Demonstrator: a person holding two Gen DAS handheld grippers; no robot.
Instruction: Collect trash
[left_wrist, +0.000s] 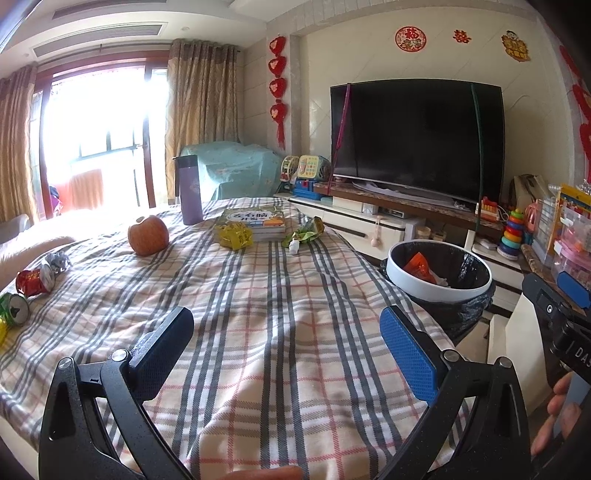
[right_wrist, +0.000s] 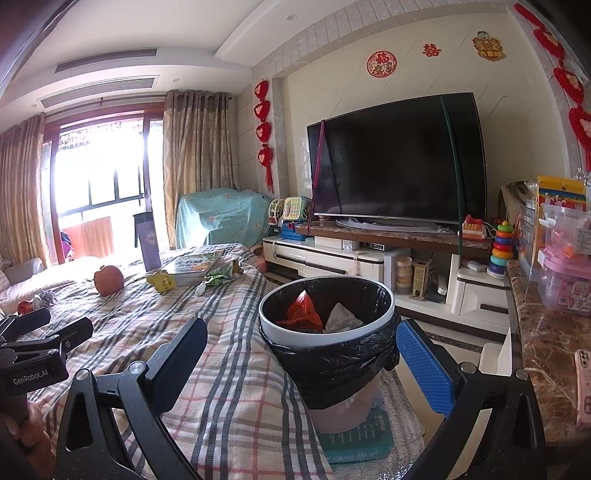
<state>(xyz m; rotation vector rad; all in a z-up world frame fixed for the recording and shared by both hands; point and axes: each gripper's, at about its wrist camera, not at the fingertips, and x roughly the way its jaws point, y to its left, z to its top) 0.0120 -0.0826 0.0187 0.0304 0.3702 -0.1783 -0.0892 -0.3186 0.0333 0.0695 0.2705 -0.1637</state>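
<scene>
My left gripper (left_wrist: 288, 347) hovers open and empty over the plaid tablecloth (left_wrist: 258, 295). Trash lies on the cloth: a crushed red can (left_wrist: 35, 280), a green can (left_wrist: 14, 310) and a foil ball (left_wrist: 59, 260) at the left edge, with a yellow wrapper (left_wrist: 234, 236) and a green wrapper (left_wrist: 308, 232) far ahead by the books. The white bin (right_wrist: 325, 314), lined with a black bag, stands beside the table and holds red and white rubbish. My right gripper (right_wrist: 303, 362) is open and empty, just above and short of the bin.
An apple (left_wrist: 147, 235), a purple flask (left_wrist: 190, 190) and stacked books (left_wrist: 255, 219) share the table. A TV (left_wrist: 417, 140) on a low cabinet fills the back wall. A marble counter (right_wrist: 546, 350) with toy boxes and a pink phone (right_wrist: 583, 387) is at right.
</scene>
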